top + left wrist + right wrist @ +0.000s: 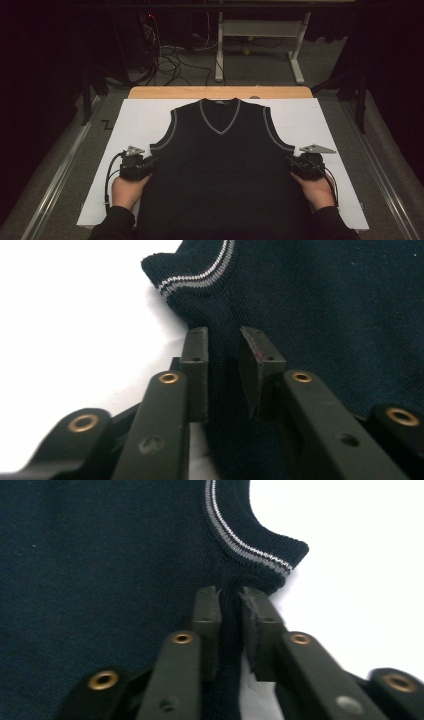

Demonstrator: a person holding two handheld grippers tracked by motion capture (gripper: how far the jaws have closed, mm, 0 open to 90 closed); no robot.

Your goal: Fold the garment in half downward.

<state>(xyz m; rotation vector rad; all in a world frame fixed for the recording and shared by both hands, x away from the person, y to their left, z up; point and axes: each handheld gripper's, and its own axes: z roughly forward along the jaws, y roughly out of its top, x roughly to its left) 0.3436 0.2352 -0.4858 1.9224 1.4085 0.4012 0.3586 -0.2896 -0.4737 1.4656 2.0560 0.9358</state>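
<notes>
A dark knitted vest (222,165) with grey-striped ribbed trim is lying flat on the white board (135,120). Just below each armhole, the left gripper (150,164) and right gripper (291,162) are each pinching a ridge of the vest's side edge.

I see a wooden worktop (150,92) carrying a white board (135,125), with a dark sleeveless vest (220,170) lying flat on it.

Tongs (231,611) pinching dark vest's (100,555) side edge
</notes>
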